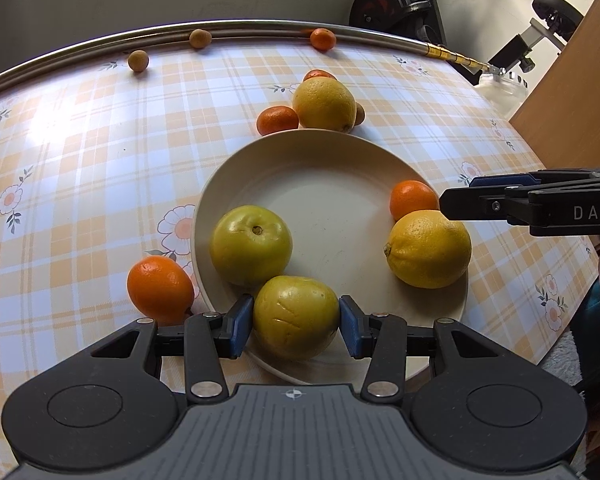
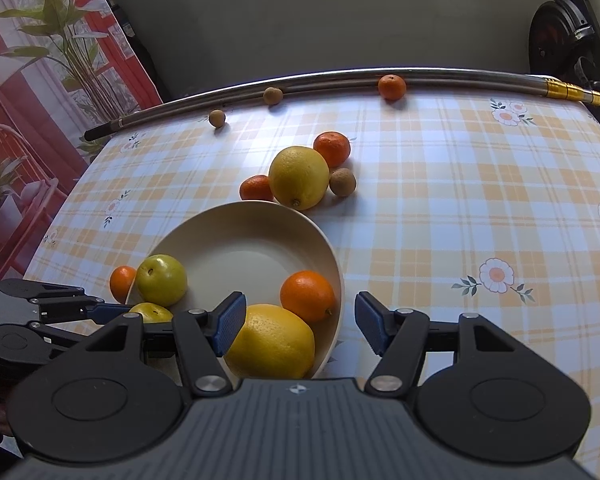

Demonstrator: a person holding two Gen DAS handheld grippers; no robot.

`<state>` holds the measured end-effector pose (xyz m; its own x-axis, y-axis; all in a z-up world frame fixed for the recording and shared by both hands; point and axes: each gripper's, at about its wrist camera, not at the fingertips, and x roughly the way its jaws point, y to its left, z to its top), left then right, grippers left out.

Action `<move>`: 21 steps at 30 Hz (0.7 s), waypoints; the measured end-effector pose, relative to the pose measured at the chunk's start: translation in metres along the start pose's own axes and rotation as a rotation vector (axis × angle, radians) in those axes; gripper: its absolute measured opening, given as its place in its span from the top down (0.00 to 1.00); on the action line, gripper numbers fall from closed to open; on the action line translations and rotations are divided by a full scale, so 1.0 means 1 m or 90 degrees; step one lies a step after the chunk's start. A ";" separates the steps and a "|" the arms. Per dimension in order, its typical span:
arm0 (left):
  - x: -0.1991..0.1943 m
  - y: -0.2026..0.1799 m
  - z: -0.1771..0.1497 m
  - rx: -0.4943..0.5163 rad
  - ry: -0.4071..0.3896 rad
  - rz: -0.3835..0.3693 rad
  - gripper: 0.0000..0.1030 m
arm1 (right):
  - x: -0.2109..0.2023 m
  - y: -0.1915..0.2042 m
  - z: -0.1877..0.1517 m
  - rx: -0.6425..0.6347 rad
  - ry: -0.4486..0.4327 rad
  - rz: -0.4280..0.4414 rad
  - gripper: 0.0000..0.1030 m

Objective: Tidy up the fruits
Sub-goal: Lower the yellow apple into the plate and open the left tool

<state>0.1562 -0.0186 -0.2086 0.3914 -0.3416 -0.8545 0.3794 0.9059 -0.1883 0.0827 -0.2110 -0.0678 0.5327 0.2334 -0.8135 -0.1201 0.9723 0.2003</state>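
Note:
A cream plate (image 1: 332, 184) (image 2: 244, 248) holds two green apples, a lemon (image 1: 428, 249) (image 2: 272, 342) and a mandarin (image 1: 413, 199) (image 2: 307, 295). My left gripper (image 1: 296, 326) has its pads against the near apple (image 1: 295, 322) (image 2: 152, 313), which sits on the plate's near rim. The other apple (image 1: 251, 245) (image 2: 161, 280) lies beside it. My right gripper (image 2: 300, 324) is open and empty over the plate's right edge, above the lemon; it shows from the side in the left wrist view (image 1: 456, 202).
A mandarin (image 1: 160, 290) (image 2: 122, 282) lies left of the plate. Behind the plate are a second lemon (image 1: 324, 104) (image 2: 299, 177), two mandarins and a small brown fruit (image 2: 343, 182). More small fruits lie by the metal rail (image 2: 340, 78) at the table's far edge.

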 end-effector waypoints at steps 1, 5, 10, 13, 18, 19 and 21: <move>0.000 0.001 0.000 -0.001 0.000 -0.001 0.53 | 0.000 0.000 0.000 0.000 0.000 0.000 0.38; 0.001 0.002 0.000 -0.004 0.001 -0.003 0.53 | 0.001 0.000 0.000 0.001 0.003 -0.001 0.38; -0.002 0.003 0.000 -0.006 0.001 -0.002 0.53 | 0.000 0.001 0.001 -0.001 0.003 0.000 0.38; -0.005 0.004 -0.001 -0.012 -0.002 -0.007 0.53 | 0.001 0.001 0.001 -0.001 0.003 0.000 0.38; -0.013 0.008 0.000 -0.028 -0.004 -0.023 0.47 | 0.000 0.001 0.002 0.002 0.002 0.000 0.38; -0.014 0.009 0.000 -0.031 -0.003 -0.030 0.46 | -0.001 0.002 0.002 0.001 0.001 0.001 0.38; -0.019 0.012 0.001 -0.038 -0.009 -0.038 0.45 | -0.003 0.003 0.003 -0.001 -0.003 0.002 0.38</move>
<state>0.1541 -0.0019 -0.1936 0.3822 -0.3979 -0.8340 0.3520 0.8972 -0.2668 0.0835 -0.2090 -0.0631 0.5360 0.2367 -0.8103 -0.1234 0.9715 0.2022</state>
